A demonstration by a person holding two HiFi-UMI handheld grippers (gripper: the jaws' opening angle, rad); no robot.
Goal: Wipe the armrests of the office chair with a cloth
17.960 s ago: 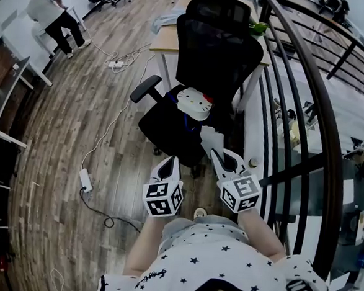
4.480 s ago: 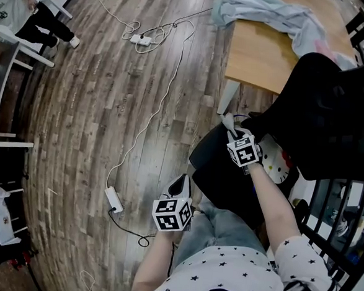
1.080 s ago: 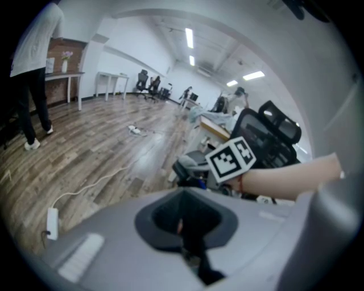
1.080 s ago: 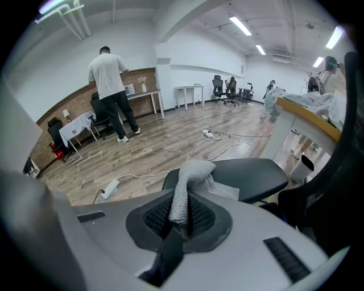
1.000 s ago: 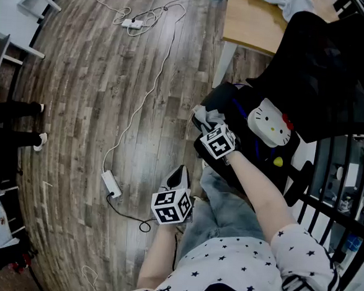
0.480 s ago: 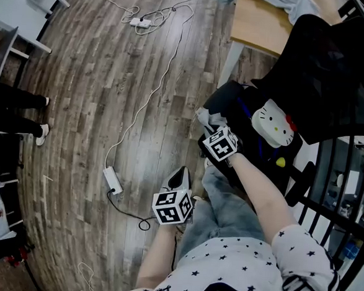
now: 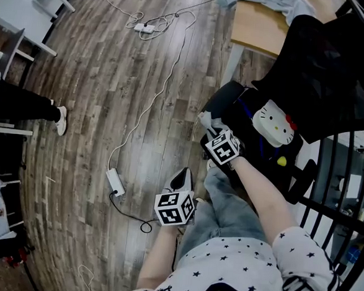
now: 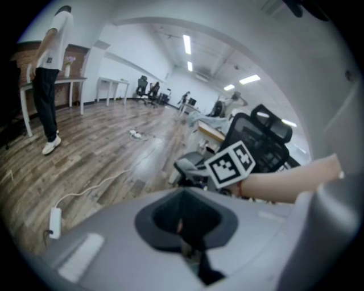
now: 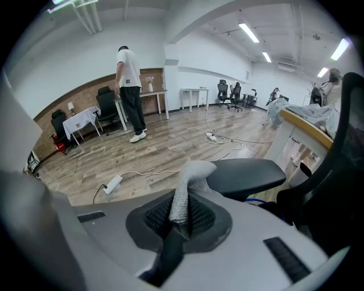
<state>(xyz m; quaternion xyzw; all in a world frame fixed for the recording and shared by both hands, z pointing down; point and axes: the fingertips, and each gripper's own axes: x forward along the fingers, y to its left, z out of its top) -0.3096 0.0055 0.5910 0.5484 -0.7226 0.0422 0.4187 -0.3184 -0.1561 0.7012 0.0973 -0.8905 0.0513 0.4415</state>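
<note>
My right gripper (image 7: 211,132) is shut on a pale grey cloth (image 7: 207,120). The cloth bunches up from its jaws (image 9: 190,181) and rests against the near end of the black armrest (image 9: 245,172) of the office chair (image 7: 324,64). In the head view that armrest (image 7: 224,96) runs away from the gripper along the chair's left side. The left gripper (image 7: 182,175) hangs lower, over the wooden floor beside the person's leg. It is shut, with nothing between its jaws (image 8: 186,226). From there the right gripper's marker cube (image 8: 230,163) shows in front of the chair.
A cat-face cushion (image 7: 272,123) lies on the chair seat. A wooden desk (image 7: 261,30) with a grey garment (image 7: 266,1) stands behind the chair. A dark railing (image 7: 343,203) runs at the right. A power strip (image 7: 115,182) and cables cross the floor. A person (image 9: 131,85) stands at the far left.
The right gripper has carried the cloth from in front of the chair to the armrest; over the last second it shifted only slightly. The person at the left has stepped further into view.
</note>
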